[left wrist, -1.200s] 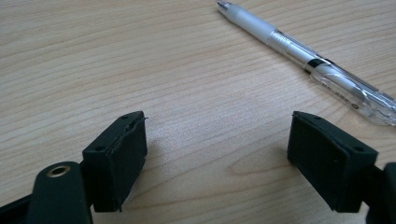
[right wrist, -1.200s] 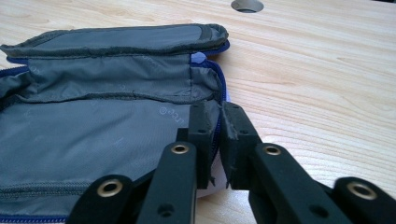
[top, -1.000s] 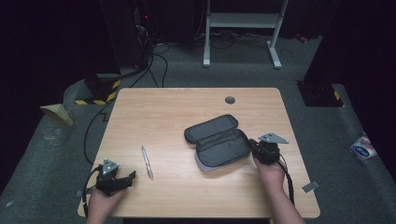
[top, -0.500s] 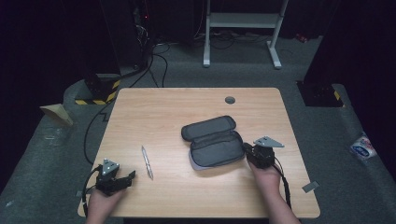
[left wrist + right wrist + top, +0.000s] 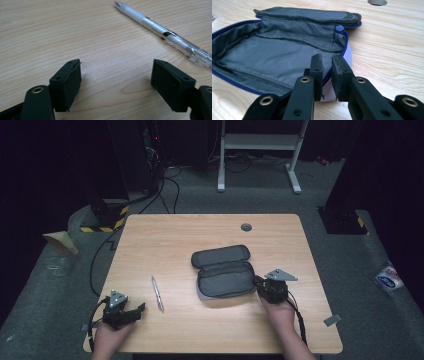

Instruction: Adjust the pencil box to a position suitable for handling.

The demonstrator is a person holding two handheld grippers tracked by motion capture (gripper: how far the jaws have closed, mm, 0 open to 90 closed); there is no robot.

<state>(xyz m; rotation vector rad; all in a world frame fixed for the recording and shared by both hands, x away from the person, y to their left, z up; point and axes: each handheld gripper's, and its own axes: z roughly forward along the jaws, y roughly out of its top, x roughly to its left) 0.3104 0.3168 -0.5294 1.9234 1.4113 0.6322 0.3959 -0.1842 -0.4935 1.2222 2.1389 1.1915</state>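
Observation:
An open dark grey pencil case (image 5: 222,272) with a blue zipper lies unzipped on the wooden table (image 5: 165,245), right of centre; its grey lining (image 5: 274,57) faces up. My right gripper (image 5: 257,281) sits at the case's right end. Its jaws (image 5: 327,67) straddle the zipper rim with a narrow gap and have just been opening; the pads do not press on the rim. A clear and white pen (image 5: 158,294) lies left of the case. My left gripper (image 5: 137,311) rests open near the front left corner, its jaws (image 5: 116,85) wide apart, with the pen (image 5: 162,32) beyond and to the right.
A round cable hole (image 5: 246,227) is in the table behind the case, also seen at the top of the right gripper view as a cable hole (image 5: 377,2). Cables and a white stand (image 5: 260,150) are on the floor beyond the table.
The right gripper has moved left, and the pencil case has slid left with it. Its jaws now stand a little apart. The left gripper and the pen have stayed put.

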